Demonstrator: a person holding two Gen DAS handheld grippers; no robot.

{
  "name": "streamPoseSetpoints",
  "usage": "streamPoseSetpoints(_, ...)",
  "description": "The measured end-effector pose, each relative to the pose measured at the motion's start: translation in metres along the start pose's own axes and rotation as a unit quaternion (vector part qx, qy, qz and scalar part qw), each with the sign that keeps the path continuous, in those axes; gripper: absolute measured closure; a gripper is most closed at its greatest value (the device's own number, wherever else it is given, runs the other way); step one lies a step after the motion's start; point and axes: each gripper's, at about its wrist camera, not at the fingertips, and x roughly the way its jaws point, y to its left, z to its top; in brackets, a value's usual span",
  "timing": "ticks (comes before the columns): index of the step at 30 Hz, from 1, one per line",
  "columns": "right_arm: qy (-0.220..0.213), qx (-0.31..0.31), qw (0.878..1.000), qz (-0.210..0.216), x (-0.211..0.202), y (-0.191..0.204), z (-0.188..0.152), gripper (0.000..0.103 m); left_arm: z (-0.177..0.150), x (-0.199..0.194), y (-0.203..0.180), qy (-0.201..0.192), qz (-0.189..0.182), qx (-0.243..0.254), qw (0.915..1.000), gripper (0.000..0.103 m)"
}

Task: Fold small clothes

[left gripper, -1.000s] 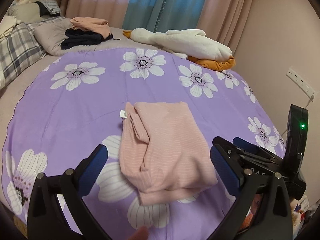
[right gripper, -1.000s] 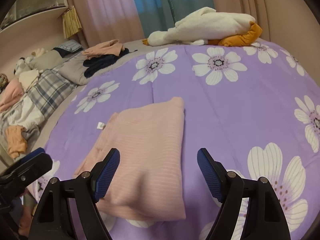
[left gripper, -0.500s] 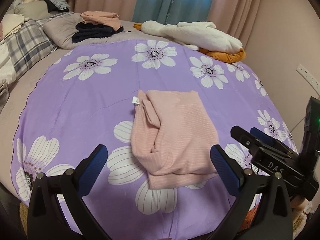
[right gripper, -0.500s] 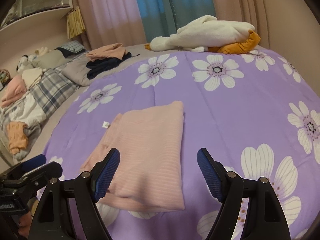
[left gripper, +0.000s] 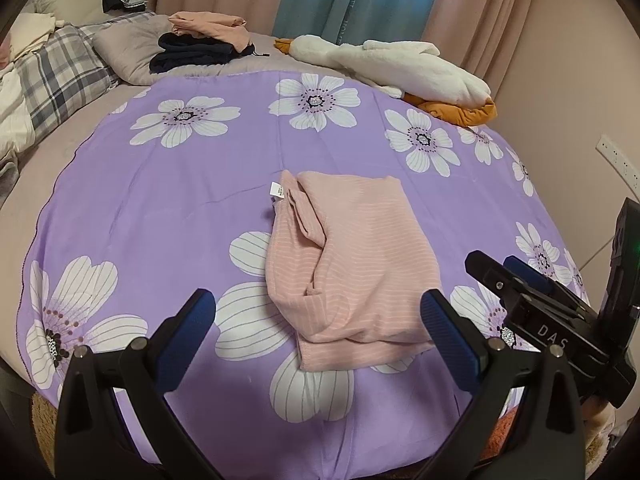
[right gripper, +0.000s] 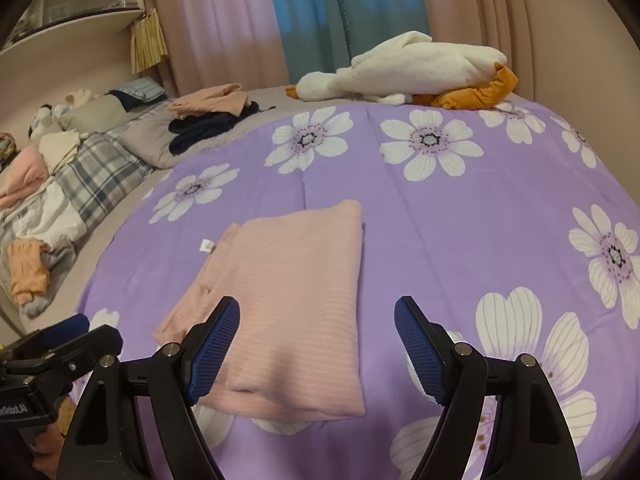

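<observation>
Pink striped top [left gripper: 344,264] lies folded mid-bed on the purple flowered sheet [left gripper: 168,208], w/ its white tag [left gripper: 277,190] at the far left corner. Left claw [left gripper: 320,332] and right claw [right gripper: 318,350] both gape wide, empty, just short of its near edge. For a last fold, I'd pinch both near corners together, lift evenly, lay over w/o dragging.

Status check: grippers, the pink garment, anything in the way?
Left gripper and right gripper open, empty. Pink garment folded on purple sheet, white tag sticking out. Nothing in the way.
</observation>
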Motion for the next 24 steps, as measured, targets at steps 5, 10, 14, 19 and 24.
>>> streamPoseSetpoints(5, 0.004, -0.007, 1.000, -0.004, 0.002, 0.005, -0.001, 0.023, 0.000, 0.000, 0.001, 0.000, 0.001, -0.005, 1.0000, 0.001)
streamPoseSetpoints(10, 0.006, -0.014, 1.000, -0.003, 0.003, 0.010, -0.002, 0.023, 0.001, -0.001, 0.003, -0.002, 0.000, -0.004, 1.0000, 0.001)
streamPoseSetpoints(14, 0.008, -0.018, 1.000, -0.004, 0.004, 0.012, -0.002, 0.023, 0.001, -0.003, 0.003, -0.004, -0.001, -0.004, 1.0000, 0.001)
streamPoseSetpoints(19, 0.010, -0.019, 1.000, -0.007, 0.004, 0.013, -0.003, 0.023, 0.001, -0.004, 0.003, -0.007, -0.003, -0.002, 1.0000, 0.001)
streamPoseSetpoints(24, 0.011, -0.019, 1.000, -0.007, 0.005, 0.012, -0.003, 0.023, 0.001, -0.008, -0.001, -0.010, -0.009, 0.003, 0.9999, 0.001)
